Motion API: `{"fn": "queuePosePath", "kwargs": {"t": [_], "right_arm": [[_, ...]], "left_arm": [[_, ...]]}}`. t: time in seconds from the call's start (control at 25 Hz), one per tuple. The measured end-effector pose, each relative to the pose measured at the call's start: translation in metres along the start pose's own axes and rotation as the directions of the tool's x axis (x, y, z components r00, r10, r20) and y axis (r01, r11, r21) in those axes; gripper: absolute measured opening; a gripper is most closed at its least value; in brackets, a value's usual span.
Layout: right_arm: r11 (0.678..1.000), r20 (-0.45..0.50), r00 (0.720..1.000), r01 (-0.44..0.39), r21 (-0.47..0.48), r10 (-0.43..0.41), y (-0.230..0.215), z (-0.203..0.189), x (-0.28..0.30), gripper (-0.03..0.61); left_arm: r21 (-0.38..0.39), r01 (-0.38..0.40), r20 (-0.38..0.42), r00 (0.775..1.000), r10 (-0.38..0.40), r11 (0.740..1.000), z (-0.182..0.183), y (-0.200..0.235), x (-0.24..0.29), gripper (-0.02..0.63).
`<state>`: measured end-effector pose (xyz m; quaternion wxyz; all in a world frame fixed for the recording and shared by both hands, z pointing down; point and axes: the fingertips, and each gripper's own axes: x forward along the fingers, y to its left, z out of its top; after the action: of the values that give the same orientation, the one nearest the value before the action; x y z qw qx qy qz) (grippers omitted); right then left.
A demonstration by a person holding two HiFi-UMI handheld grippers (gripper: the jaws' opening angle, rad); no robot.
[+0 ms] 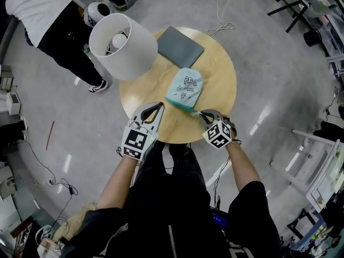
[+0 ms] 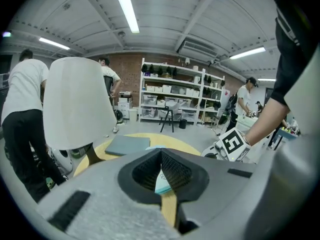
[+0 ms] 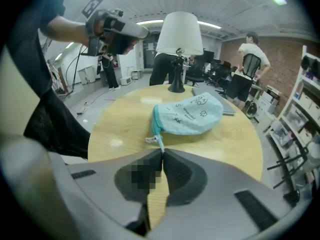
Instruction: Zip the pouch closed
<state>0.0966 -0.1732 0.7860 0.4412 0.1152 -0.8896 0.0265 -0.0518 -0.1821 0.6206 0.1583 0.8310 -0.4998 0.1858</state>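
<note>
A teal pouch (image 1: 184,87) with printed cartoons lies on the round wooden table (image 1: 217,63), its zipper edge toward me. My right gripper (image 1: 200,112) is at the pouch's near right corner. In the right gripper view the gripper (image 3: 162,151) has its jaws pressed together on a thin teal tab (image 3: 159,143) that runs from the pouch (image 3: 192,115), beside the white zipper pull (image 3: 149,140). My left gripper (image 1: 160,105) is shut and empty, its tips just left of the pouch's near left corner. In the left gripper view, a bit of the pouch (image 2: 162,183) shows behind the closed jaws.
A table lamp with a wide white shade (image 1: 122,44) stands at the table's far left. A flat grey pad (image 1: 179,46) lies at the far edge behind the pouch. A person in a white shirt (image 1: 43,9) stands left of the table. Shelves and other people are farther off.
</note>
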Motion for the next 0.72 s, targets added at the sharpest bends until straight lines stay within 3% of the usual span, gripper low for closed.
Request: {"fn": "queuePosePath", "kwargs": {"t": [0.16, 0.32, 0.72], "right_arm": [[0.992, 0.043, 0.999, 0.025, 0.126, -0.031, -0.006, 0.028, -0.019, 0.009], [0.961, 0.104, 0.992, 0.042, 0.274, -0.072, -0.013, 0.058, -0.04, 0.009], [0.927, 0.192, 0.961, 0.122, 0.354, -0.2, -0.045, 0.132, -0.089, 0.008]], "left_arm": [[0.018, 0.038, 0.028, 0.999, -0.039, 0.999, 0.014, 0.004, -0.001, 0.006], [0.05, 0.075, 0.049, 0.996, -0.078, 0.996, 0.029, 0.008, -0.006, 0.006], [0.131, 0.11, 0.113, 0.986, -0.125, 0.985, 0.069, 0.028, -0.023, 0.006]]}}
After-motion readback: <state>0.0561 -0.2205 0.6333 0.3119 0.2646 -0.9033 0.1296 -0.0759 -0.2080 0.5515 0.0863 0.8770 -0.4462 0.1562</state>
